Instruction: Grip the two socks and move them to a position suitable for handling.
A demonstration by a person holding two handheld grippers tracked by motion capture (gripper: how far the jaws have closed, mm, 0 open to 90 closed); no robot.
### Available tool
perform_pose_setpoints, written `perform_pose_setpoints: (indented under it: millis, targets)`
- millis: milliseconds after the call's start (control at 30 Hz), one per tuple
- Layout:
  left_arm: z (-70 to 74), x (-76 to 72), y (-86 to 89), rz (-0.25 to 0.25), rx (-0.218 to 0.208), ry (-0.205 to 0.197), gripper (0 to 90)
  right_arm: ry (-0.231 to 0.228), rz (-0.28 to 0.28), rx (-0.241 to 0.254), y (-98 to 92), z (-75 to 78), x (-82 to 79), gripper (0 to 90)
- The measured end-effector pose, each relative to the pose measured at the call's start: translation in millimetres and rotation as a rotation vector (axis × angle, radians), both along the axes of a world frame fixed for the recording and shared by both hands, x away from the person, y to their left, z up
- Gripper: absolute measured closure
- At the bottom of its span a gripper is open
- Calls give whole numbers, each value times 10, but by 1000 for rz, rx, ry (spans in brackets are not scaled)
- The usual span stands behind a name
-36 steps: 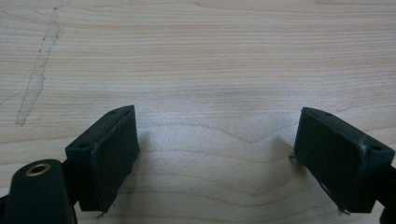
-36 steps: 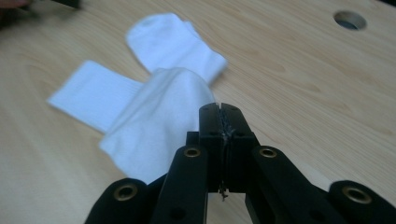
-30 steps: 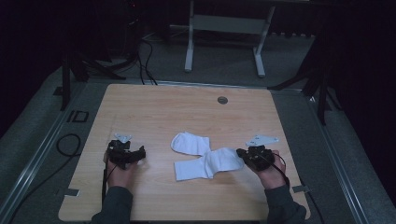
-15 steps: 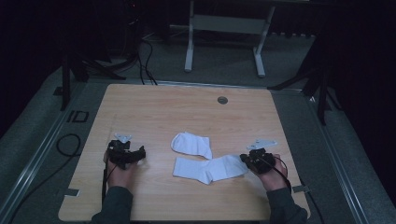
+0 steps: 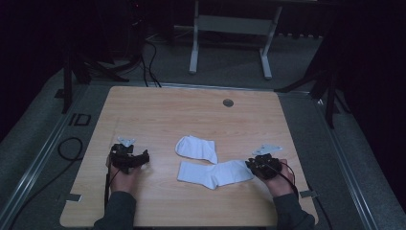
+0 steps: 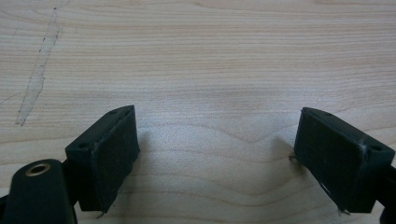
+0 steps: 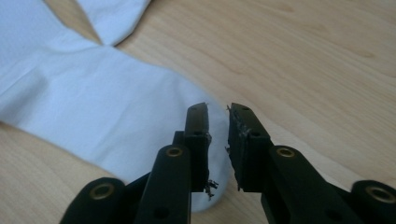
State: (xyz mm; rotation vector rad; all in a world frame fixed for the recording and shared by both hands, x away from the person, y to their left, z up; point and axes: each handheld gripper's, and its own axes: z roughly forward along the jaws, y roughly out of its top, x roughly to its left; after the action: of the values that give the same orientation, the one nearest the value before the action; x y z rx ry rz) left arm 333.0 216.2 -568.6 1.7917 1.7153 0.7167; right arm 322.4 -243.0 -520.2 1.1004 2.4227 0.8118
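Observation:
Two white socks lie mid-table. One sock is bunched up, and its corner also shows in the right gripper view. The other sock lies stretched flat, pointing right. My right gripper hovers low over that sock's right end. Its jaws stand a narrow gap apart, and the cloth lies flat under them, not pinched. My left gripper rests open over bare wood at the table's left, well clear of both socks.
The wooden table has a round cable grommet near its far edge. A scuff mark streaks the wood ahead of the left gripper. Beyond the table stands a metal frame. Cables lie on the floor at the left.
The right gripper drew back to the right, dragging the folded sock out flat. Its jaws now stand slightly apart. The left gripper has stayed put.

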Motion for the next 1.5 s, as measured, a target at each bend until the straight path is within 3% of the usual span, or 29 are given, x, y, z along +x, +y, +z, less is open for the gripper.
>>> perform_pose_setpoints:
  millis: [233,600,733,833,1100,1500]
  targets:
    - [0,0,0,0,0,0,137,60,53,-44,134,-241,-48,845]
    - [1,-1,-7,-4,0,2,136,91,109,7,220,-249,-283,795]
    - [0,-1,-13,-4,-1,0,137,116,145,16,270,-239,-314,757]
    - [0,-1,-12,-4,-1,0,137,108,169,10,329,-211,-319,725]
    - [0,0,-12,-4,-1,0,136,54,219,22,624,-52,-110,695]
    - [-2,3,-18,-8,-4,-2,136,21,260,-1,1173,-51,243,699]
